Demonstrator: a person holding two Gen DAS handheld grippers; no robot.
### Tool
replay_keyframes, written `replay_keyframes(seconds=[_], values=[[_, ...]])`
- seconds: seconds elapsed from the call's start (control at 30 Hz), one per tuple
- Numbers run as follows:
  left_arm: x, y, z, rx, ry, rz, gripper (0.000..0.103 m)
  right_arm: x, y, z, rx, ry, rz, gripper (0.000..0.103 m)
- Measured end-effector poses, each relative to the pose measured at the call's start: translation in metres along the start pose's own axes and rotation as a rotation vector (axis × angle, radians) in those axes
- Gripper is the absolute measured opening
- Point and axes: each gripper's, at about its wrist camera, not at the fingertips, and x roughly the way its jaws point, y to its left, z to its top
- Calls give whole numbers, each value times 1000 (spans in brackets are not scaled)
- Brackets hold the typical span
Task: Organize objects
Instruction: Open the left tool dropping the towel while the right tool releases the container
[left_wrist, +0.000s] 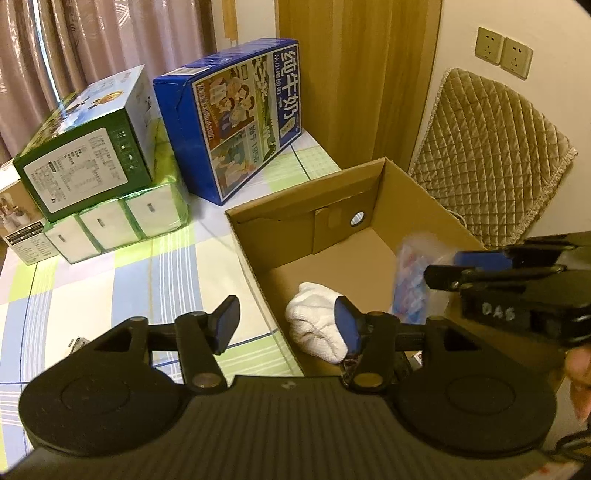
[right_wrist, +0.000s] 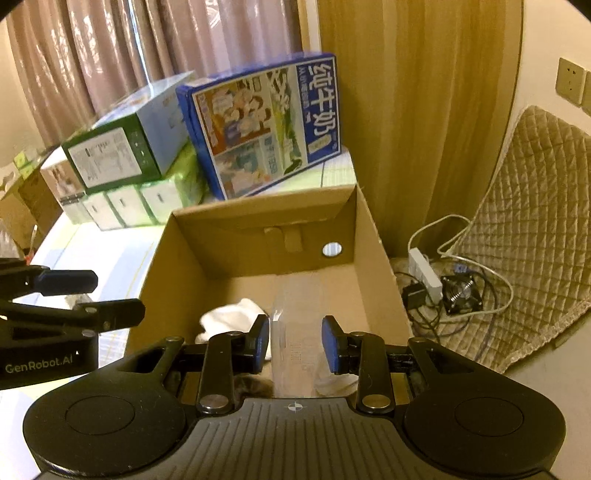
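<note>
My left gripper (left_wrist: 288, 326) hangs with its jaws spread wide and nothing between them, straddling the near left wall of the cardboard box (left_wrist: 258, 254). One pad sits over the checked tablecloth (left_wrist: 110, 280), the other over the box's inside, just in front of a rolled white cloth (left_wrist: 317, 321) lying on the box floor. Under that cloth a dark patterned scrap peeks out, too hidden for me to name.

My right gripper (right_wrist: 295, 341) is over the same box (right_wrist: 177, 258), and between its jaws is a clear plastic bottle (right_wrist: 297, 325). The pads stand just beside its sides, but the bottle is so transparent and pale that I cannot tell whether they press it or leave a sliver of gap. Its lower end is cut off behind my own body. From the left camera the bottle (left_wrist: 410, 280) is only a blurry smear of blue and pink against the box's right wall, partly covered by the right gripper (left_wrist: 476, 262), seen side-on.

Behind the box stand a blue milk carton (left_wrist: 240, 122), a green box (left_wrist: 88, 144) and wrapped tissue packs (left_wrist: 118, 221) beneath it. A finger shows at the right edge, mostly out of frame. On the floor lie a power strip (right_wrist: 424, 271) and tangled cables, beside a quilted cushion (right_wrist: 524, 229).
</note>
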Motion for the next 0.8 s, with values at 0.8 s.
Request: replay_keyframes(seconds=[0.8], values=[[-63,-1,-38,-38,-39,34,92,-75,5,-33,-17,4,-33,79]])
